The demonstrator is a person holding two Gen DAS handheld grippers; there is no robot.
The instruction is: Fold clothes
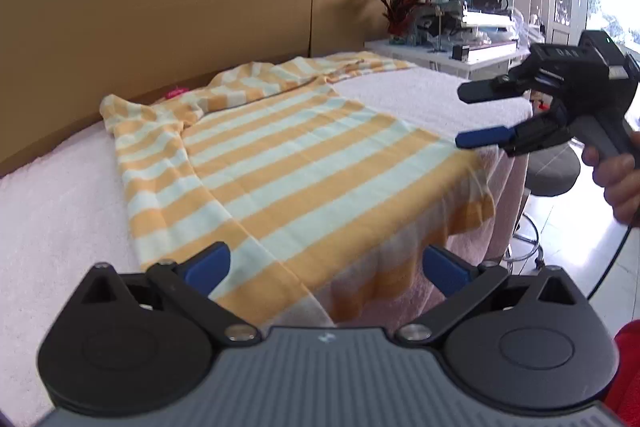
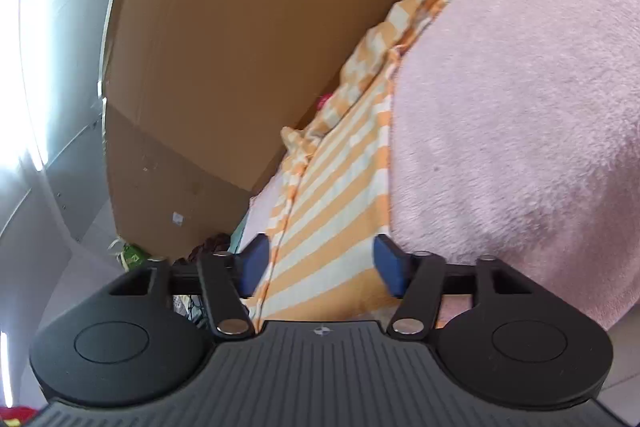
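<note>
The striped shirt (image 1: 288, 163) lies flat on the pink-covered counter (image 1: 52, 211), its length running away toward the cardboard boxes (image 1: 160, 7); both hand-held grippers, left (image 1: 326, 267) and right (image 1: 464, 115), hang spread and empty at its near hem, the left nearer

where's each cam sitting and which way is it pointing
Left wrist: sits on the left tongs, open, looking across the striped shirt on the pink towel; right tongs and hand show.
Right wrist: sits on the right tongs, open, rolled sideways, facing along the shirt's edge toward the cardboard boxes.
Shared: shirt, towel, boxes.
</note>
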